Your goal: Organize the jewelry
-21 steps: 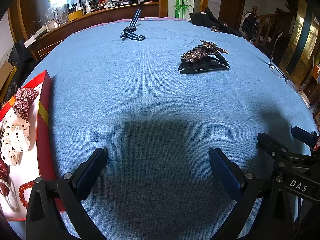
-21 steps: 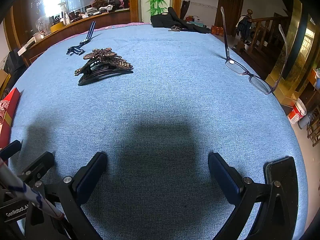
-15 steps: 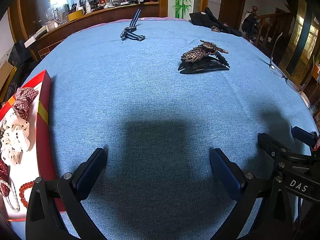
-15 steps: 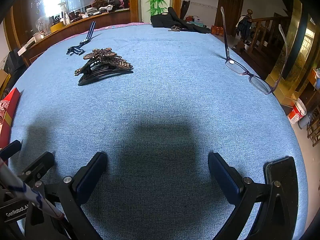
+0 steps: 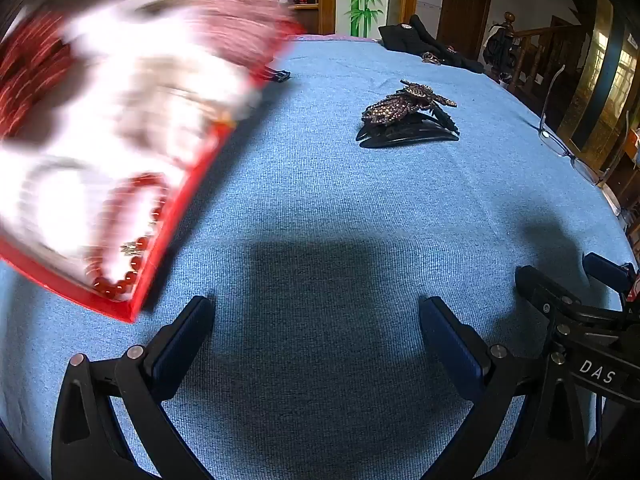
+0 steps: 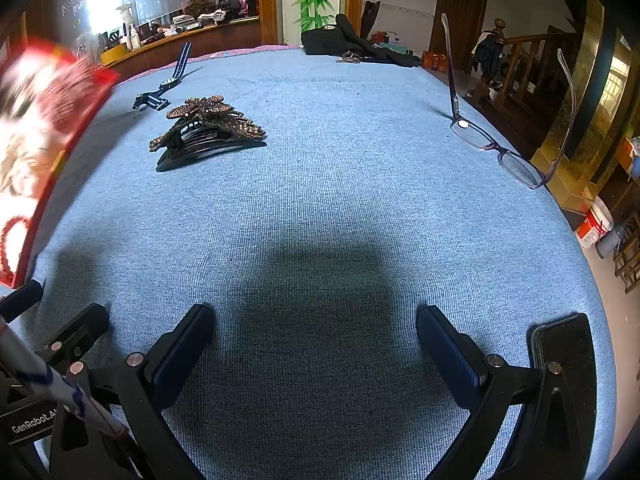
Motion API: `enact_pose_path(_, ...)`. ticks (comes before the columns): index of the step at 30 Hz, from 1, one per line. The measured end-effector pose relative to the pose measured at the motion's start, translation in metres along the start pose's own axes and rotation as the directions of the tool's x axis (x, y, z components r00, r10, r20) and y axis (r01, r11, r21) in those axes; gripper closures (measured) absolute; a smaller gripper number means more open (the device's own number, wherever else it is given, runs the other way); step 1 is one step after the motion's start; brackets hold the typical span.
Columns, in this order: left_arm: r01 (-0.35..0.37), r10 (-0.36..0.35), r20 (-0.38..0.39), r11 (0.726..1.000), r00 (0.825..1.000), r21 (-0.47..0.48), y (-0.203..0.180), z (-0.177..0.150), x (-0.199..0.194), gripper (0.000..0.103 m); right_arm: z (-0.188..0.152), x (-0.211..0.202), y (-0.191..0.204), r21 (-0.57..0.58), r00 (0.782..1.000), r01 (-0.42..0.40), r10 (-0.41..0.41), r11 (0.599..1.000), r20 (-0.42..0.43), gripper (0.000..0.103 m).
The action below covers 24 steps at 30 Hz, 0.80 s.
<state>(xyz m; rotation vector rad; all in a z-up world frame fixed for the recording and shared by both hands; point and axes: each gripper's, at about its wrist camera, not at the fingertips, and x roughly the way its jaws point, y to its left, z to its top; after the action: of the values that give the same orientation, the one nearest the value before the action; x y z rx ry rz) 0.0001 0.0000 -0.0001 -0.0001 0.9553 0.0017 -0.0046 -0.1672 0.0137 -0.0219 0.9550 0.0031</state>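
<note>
Left wrist view first: we see our left gripper (image 5: pixel 316 328) with its jaws spread wide and nothing between them, only bare blue cloth (image 5: pixel 320 208). One red box (image 5: pixel 172 216) with a white inside fills the upper left of that view, heavily blurred; inside it we can make out one string of red beads (image 5: pixel 132 268), while the other contents are too smeared to count. One jewelled hair clip (image 5: pixel 408 114), brown stones on a black comb base, lies on the cloth well ahead of the left gripper and to its right. One pair of glasses (image 5: pixel 568 152) rests near the right edge of the table. From the right wrist view, our right gripper (image 6: pixel 316 332) is likewise fully spread with nothing between its two fingers. There we count the same single hair clip (image 6: pixel 208 132) ahead and to the left, one dark blue striped clip (image 6: pixel 164 88) beyond it, apart from it, and the one pair of glasses (image 6: pixel 500 148) ahead to the right, lying lenses down with both temple arms raised. The red box (image 6: pixel 44 120) shows at the far left edge, blurred. One heap of black fabric (image 6: pixel 352 44) sits at the far end of the table.
</note>
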Motion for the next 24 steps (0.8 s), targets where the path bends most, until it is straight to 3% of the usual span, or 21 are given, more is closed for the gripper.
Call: enact_pose_path(24,0.0,0.0,0.0,1.0,1.0,0.0,0.0023,0.0001,0.001,0.0,-0.0008,-0.0008,-0.0012,0.0,1.0,0.0,0.0,1.0,0.0,0.0)
